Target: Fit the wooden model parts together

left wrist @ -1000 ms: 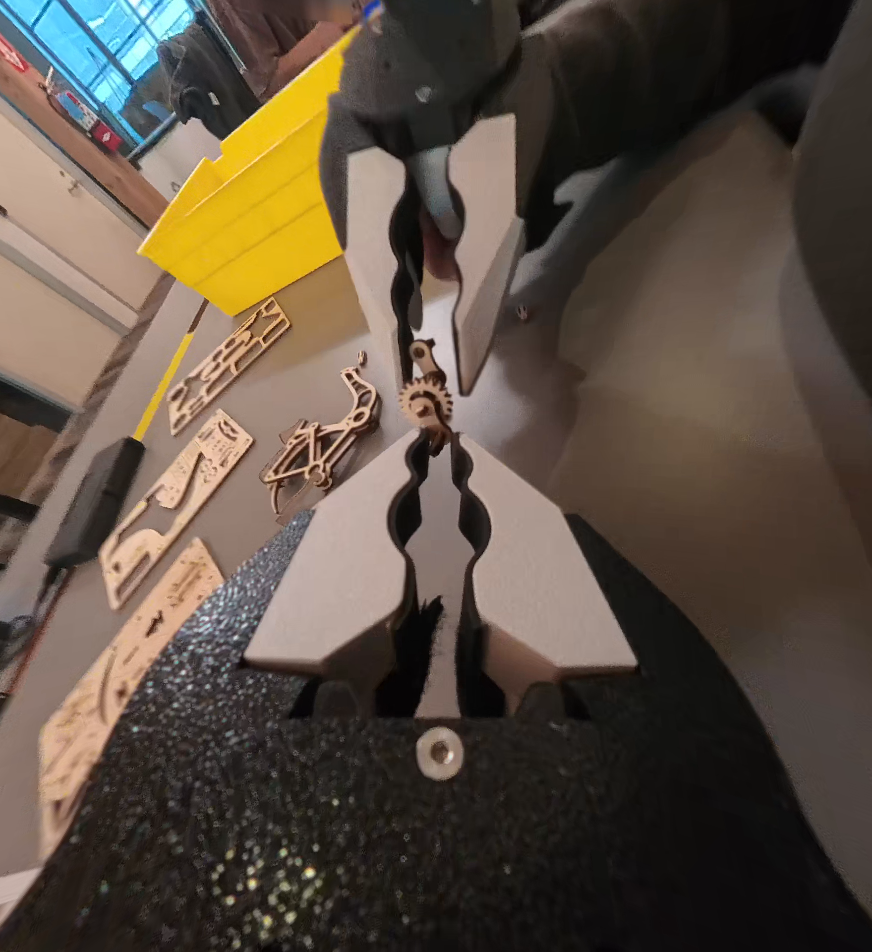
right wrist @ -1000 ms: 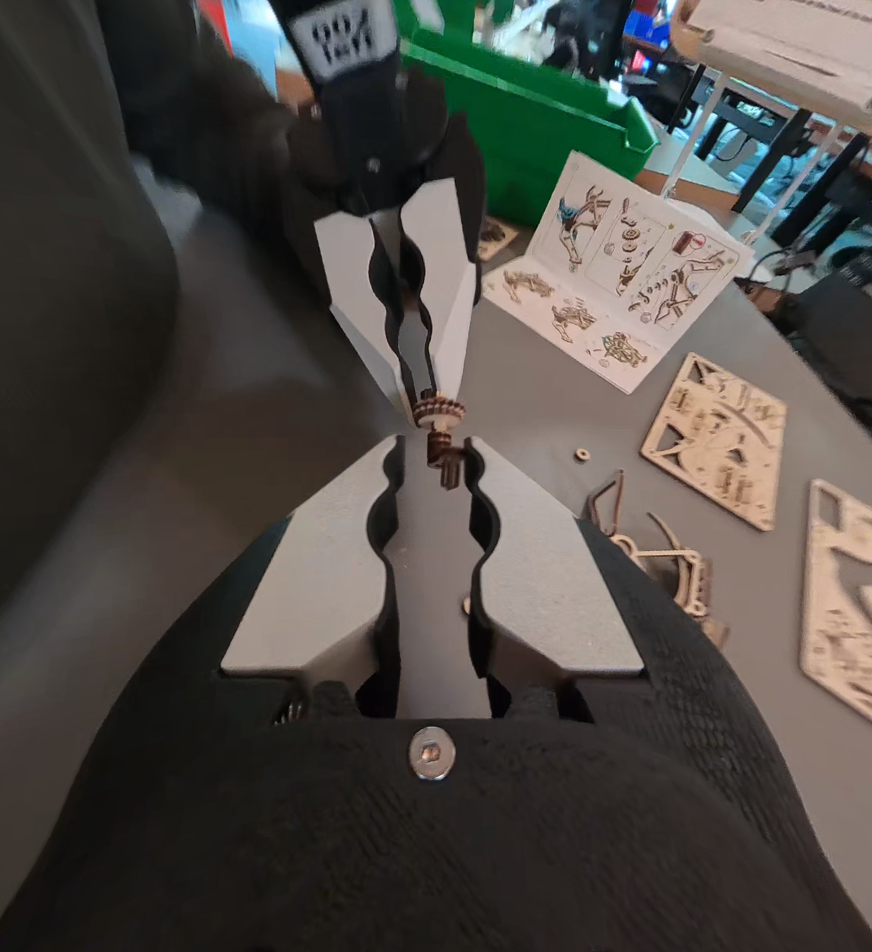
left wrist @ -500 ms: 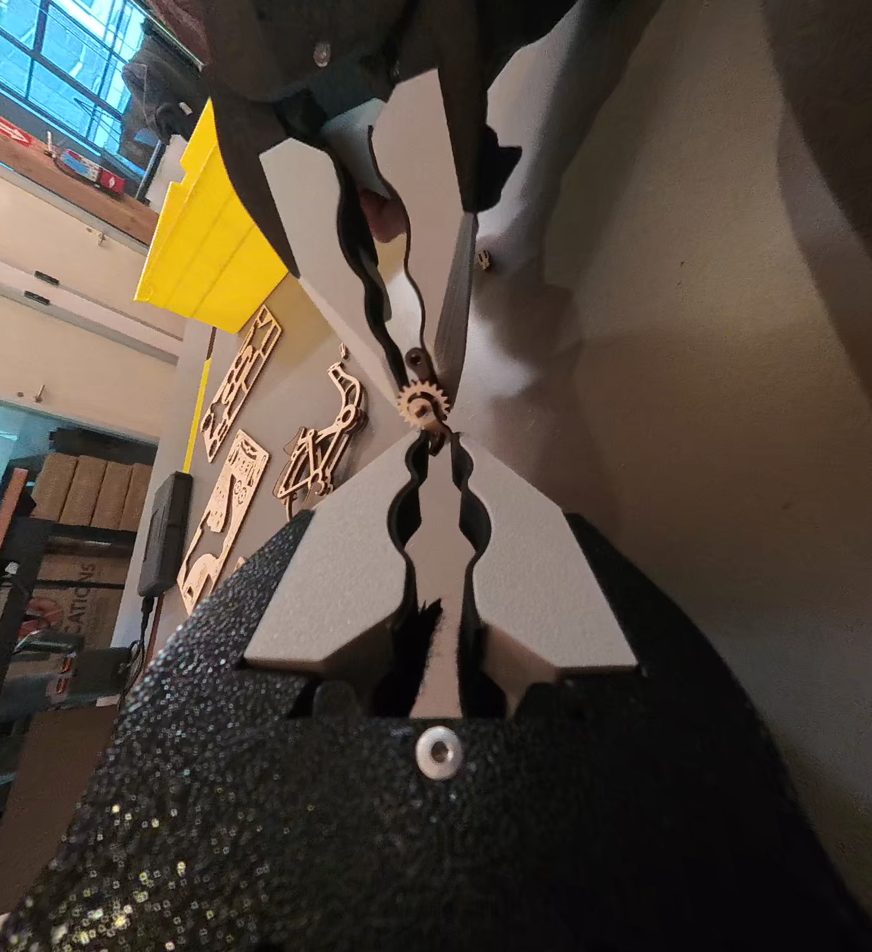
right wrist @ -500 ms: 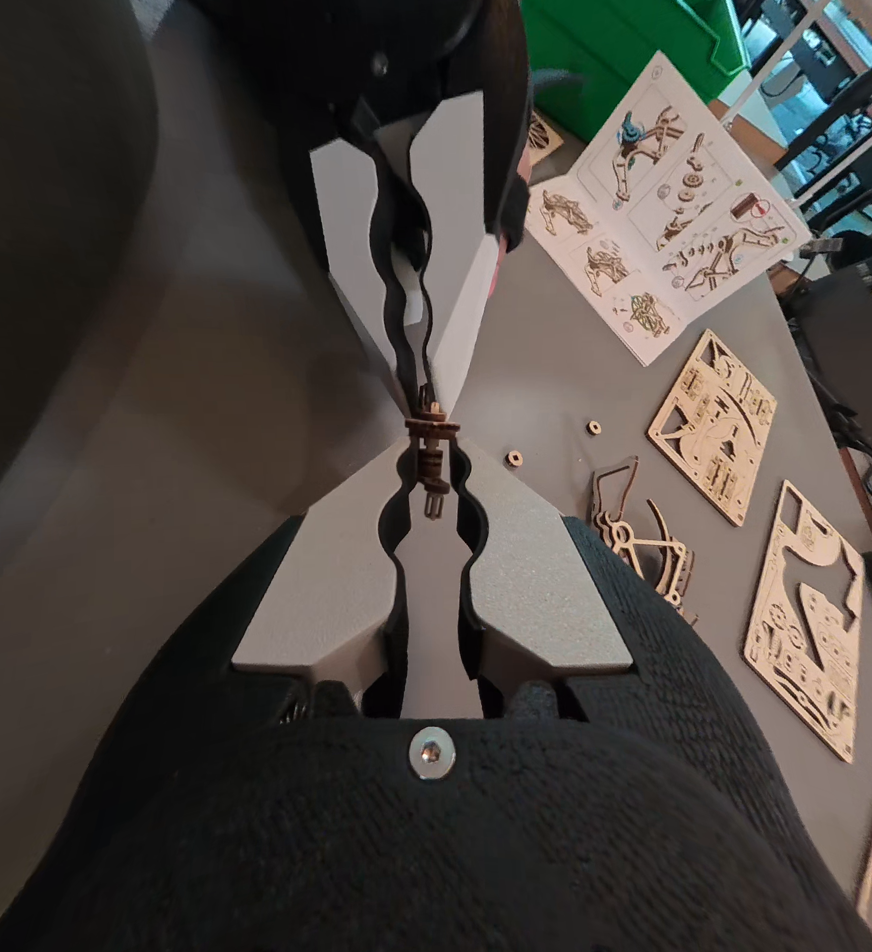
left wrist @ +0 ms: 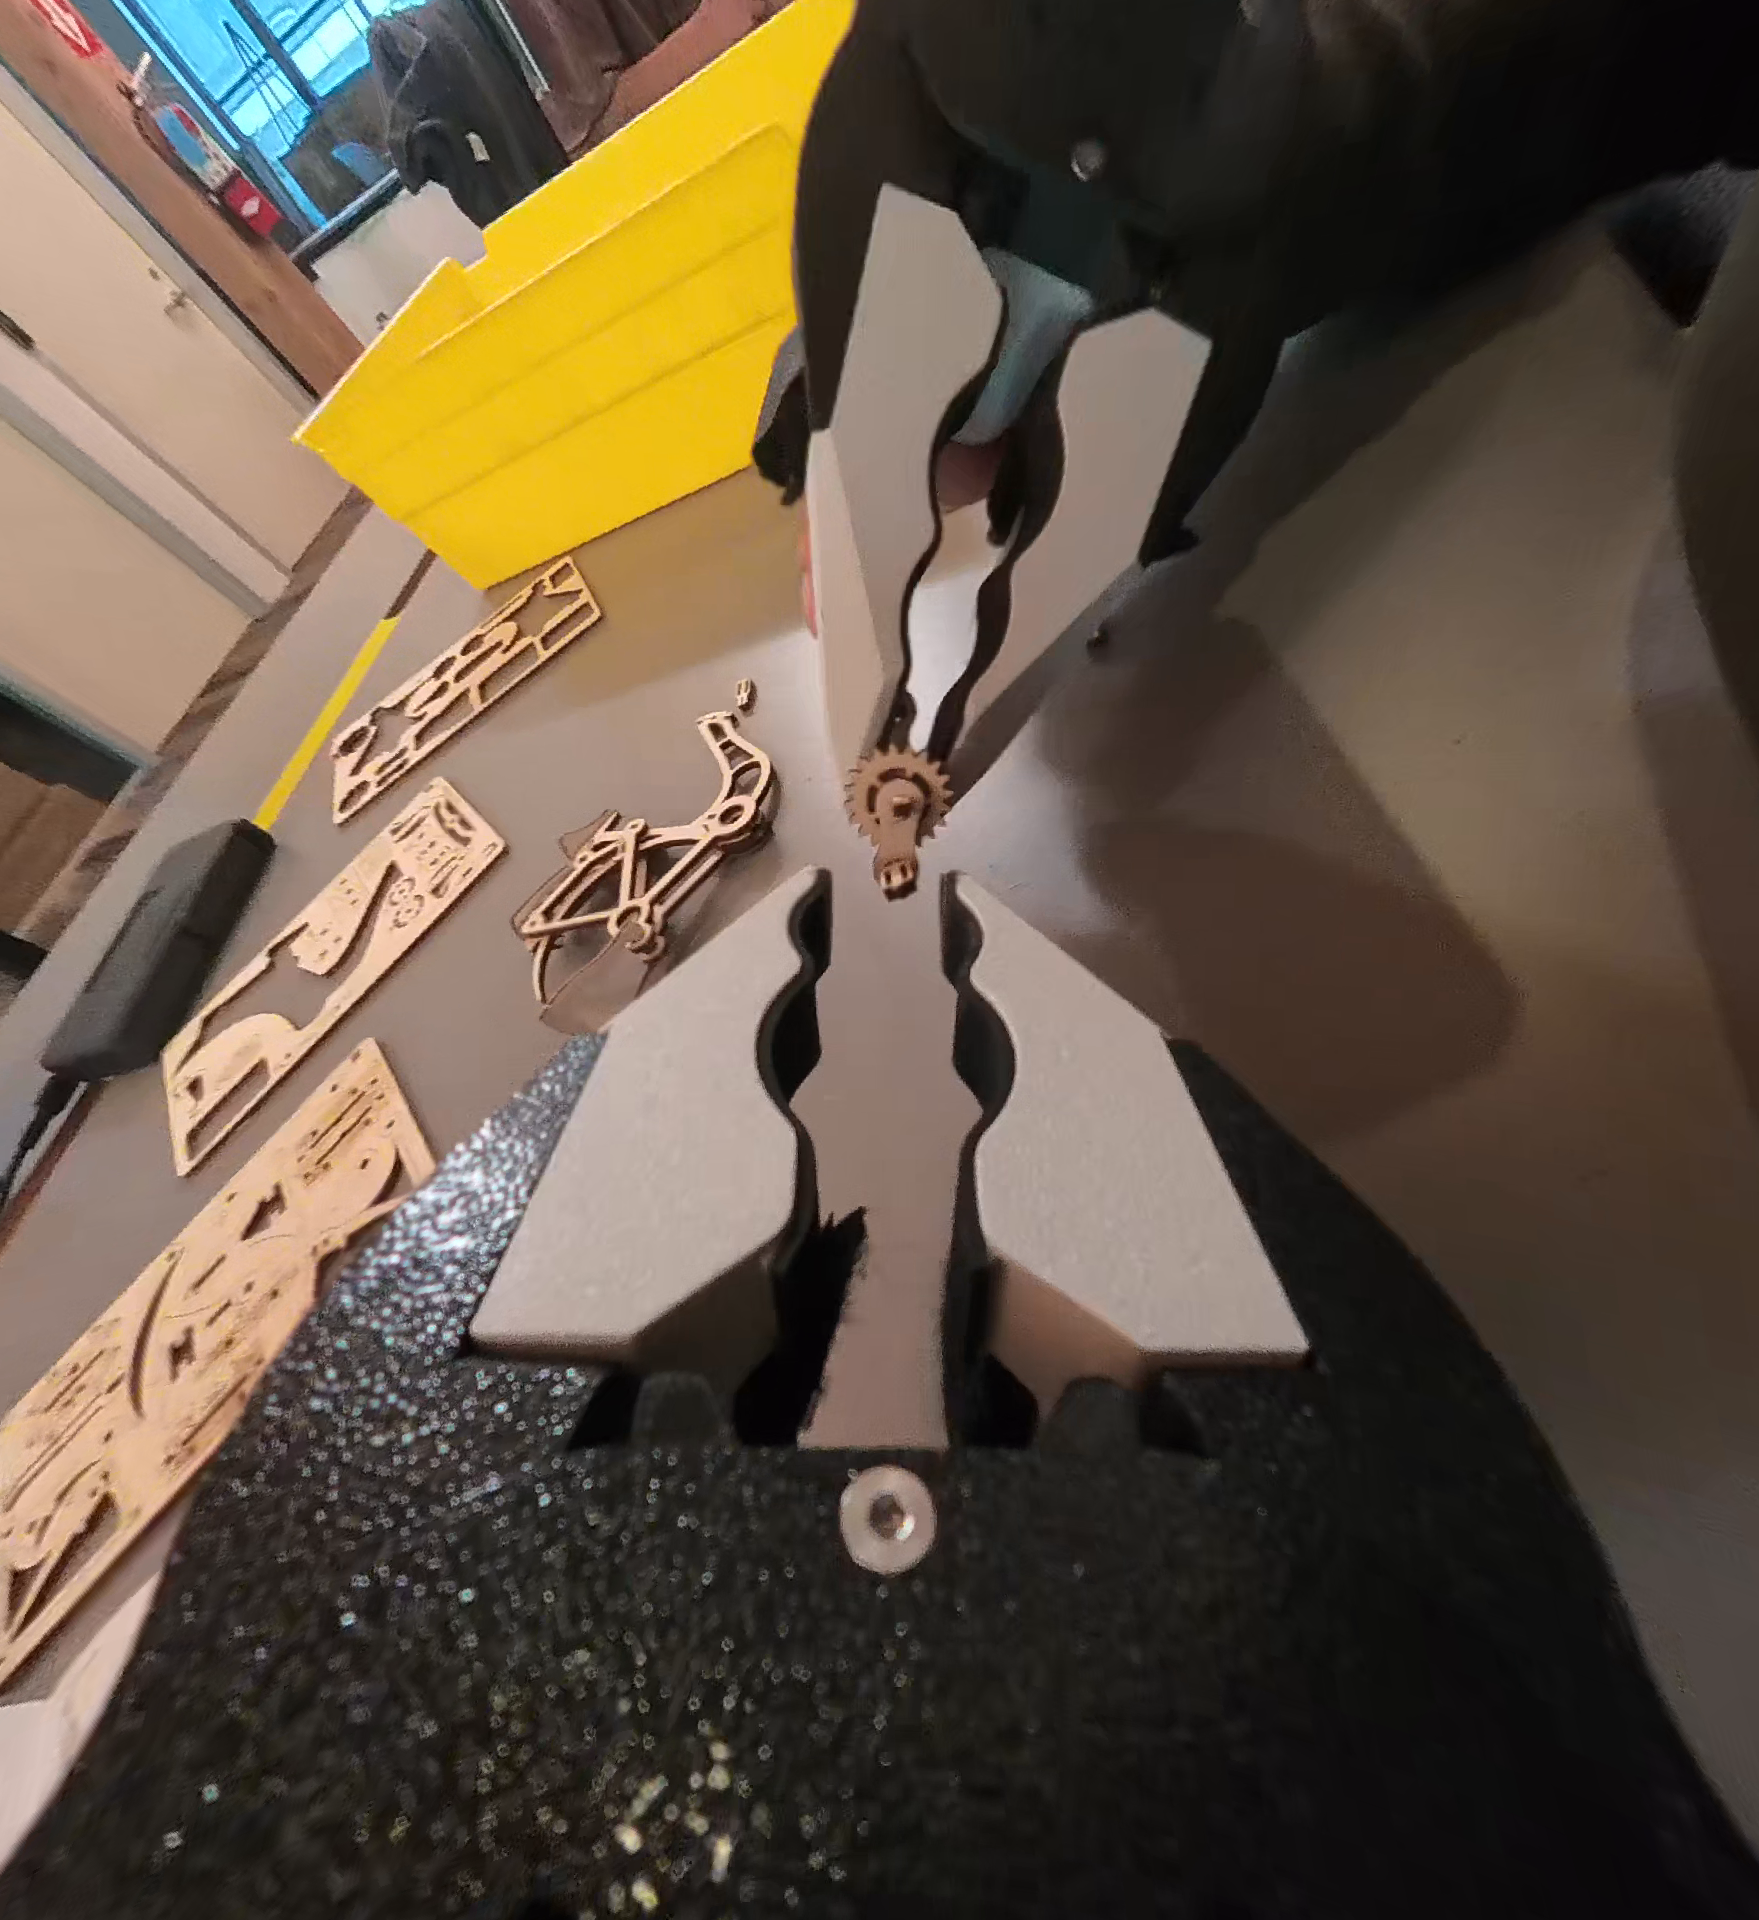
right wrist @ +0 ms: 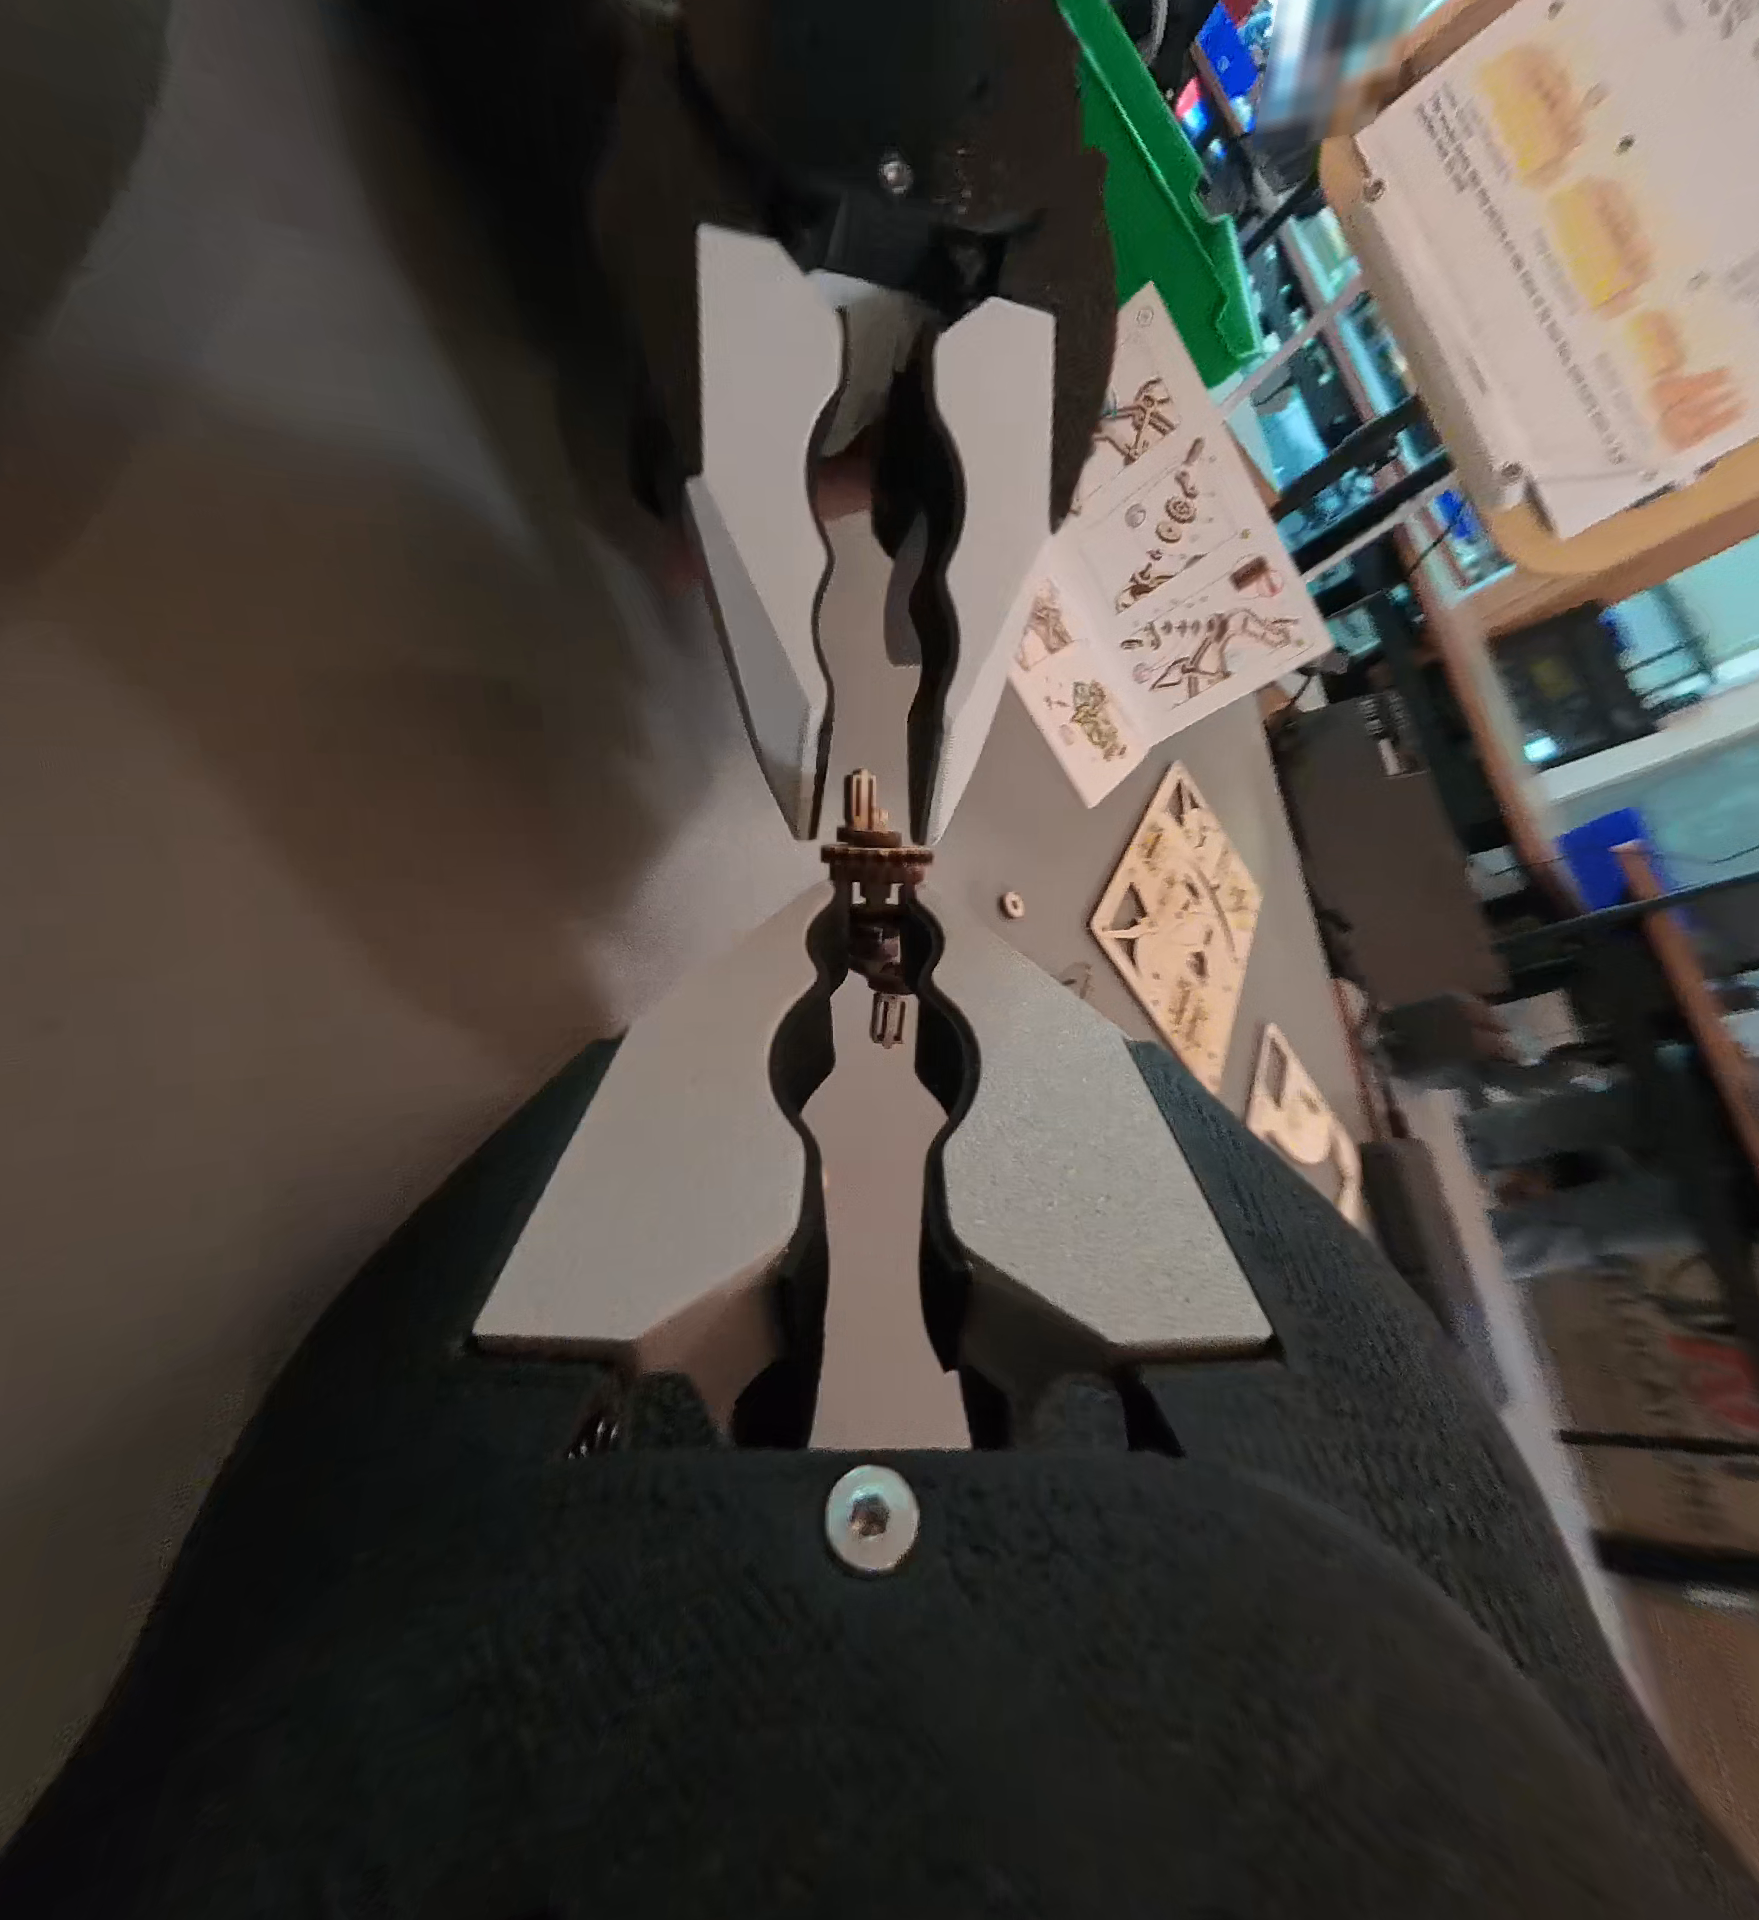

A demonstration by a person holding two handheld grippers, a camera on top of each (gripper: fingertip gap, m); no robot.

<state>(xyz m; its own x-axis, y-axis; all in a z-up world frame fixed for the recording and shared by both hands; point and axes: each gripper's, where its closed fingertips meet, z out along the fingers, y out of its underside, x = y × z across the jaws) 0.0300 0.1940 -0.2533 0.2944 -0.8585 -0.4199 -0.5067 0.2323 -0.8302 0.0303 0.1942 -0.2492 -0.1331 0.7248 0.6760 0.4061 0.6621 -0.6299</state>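
Grey tabletop [left wrist: 1218, 935] is seen under both grippers, in the left wrist view. A big yellow plastic bin [left wrist: 584, 343] is set at its far side; a green plastic bin [right wrist: 1155, 208] shows at the top of the right wrist view. Flat laser-cut plywood sheets [left wrist: 324, 966] are laid in a row on the table, on the left of the left wrist view; more are seen in the right wrist view [right wrist: 1181, 914]. A folded white instruction leaflet [right wrist: 1155, 582] lies behind those. A black rectangular box [left wrist: 158, 945] with a cable sits at the table edge. A half-built wooden bicycle frame [left wrist: 646, 883] lies near the left gripper's fingers.

The left gripper [left wrist: 885, 883] is held with its grey fingers apart and nothing between them; the lower tip of the small wooden gear-and-axle assembly [left wrist: 898, 805] hangs just ahead of the gap, whether touching cannot be told. The right gripper [right wrist: 870, 914] is clamped on the assembly [right wrist: 875, 883]: its fingertips are closed on the shaft just below the toothed wheel, with the shaft's end reaching back between the fingers. In the left wrist view, the right gripper [left wrist: 922, 727] is seen from the front, pointed down, with the gear at its tips. A small wooden ring [right wrist: 1012, 902] lies loose on the table.
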